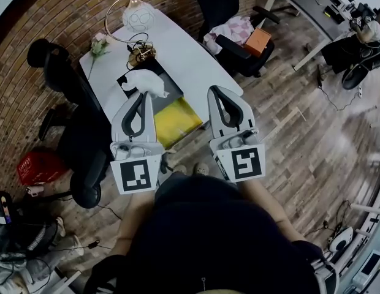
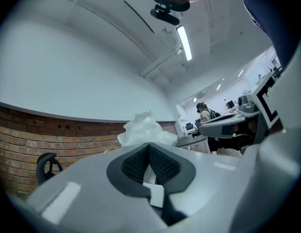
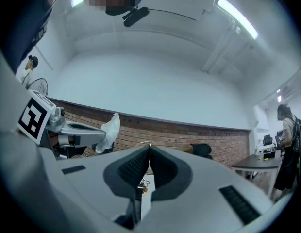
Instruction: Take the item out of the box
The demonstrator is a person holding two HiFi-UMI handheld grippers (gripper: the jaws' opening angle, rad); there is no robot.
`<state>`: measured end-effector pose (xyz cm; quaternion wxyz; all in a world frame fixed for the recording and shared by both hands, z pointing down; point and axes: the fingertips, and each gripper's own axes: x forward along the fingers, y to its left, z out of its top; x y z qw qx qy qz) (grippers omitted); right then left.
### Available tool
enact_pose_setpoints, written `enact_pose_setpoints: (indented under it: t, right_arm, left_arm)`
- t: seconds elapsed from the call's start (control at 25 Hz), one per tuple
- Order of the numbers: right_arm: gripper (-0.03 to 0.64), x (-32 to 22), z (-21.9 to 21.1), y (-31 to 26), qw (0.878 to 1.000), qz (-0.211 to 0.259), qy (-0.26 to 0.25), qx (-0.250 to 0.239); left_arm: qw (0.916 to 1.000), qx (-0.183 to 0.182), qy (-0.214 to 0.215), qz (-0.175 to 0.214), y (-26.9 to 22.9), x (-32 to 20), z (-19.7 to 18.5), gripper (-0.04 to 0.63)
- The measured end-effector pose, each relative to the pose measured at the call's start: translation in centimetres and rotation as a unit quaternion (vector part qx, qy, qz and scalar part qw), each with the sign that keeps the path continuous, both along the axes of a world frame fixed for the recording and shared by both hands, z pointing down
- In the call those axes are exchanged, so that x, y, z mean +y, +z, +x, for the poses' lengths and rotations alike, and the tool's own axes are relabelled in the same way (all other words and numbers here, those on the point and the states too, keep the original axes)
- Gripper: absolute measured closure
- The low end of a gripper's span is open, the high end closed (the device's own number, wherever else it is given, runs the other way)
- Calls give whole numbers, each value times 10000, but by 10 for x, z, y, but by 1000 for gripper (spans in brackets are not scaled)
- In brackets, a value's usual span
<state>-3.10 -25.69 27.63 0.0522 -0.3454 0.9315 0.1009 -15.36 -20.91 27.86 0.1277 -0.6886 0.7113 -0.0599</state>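
The left gripper (image 2: 149, 145) is clenched on the white crumpled item (image 2: 146, 130): its ribbed pads (image 2: 136, 164) pinch the item's lower edge, and the bulk of it billows out past the jaw tips, away from the hand. The right gripper (image 3: 149, 148) has its jaws pressed together with nothing between them. In the head view the item hangs over the middle of the dark box (image 1: 173, 86), its longer side running crosswise to the left jaws, with a narrower tail trailing toward the box's right side. In the right gripper view it stands off the left gripper's tip, its long axis roughly upright, against the brick wall (image 3: 189, 132). The box lies open on the white table (image 1: 190, 54); its inside reads only as dark, and whether anything is left in it cannot be told. A yellow panel (image 1: 176, 121) lies flat against the box's near edge, at the table's corner. The right gripper is held up to the right of the box, past the yellow panel. Beyond the box on the table stand a gold wire ornament (image 1: 141, 54), a white globe (image 1: 138, 17) in a gold hoop, and a pale flower (image 1: 99, 44). Left of the box is a black office chair (image 1: 58, 66), and further left on the floor a red basket (image 1: 40, 166) whose contents cannot be made out
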Motion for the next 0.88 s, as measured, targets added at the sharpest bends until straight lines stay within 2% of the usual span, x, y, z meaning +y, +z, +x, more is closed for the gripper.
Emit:
enact_pose_setpoints:
  t: [0.2,0.88]
  right_arm:
    - [604,2,9,-4,9999,101,-92,-39]
    - [604,2,25,-4,9998,157,-143,-19]
  left_arm:
    - [9997,-50,-167,189,-6,10,6,584]
    - [9988,-61,-398,294,-7,21,17,584]
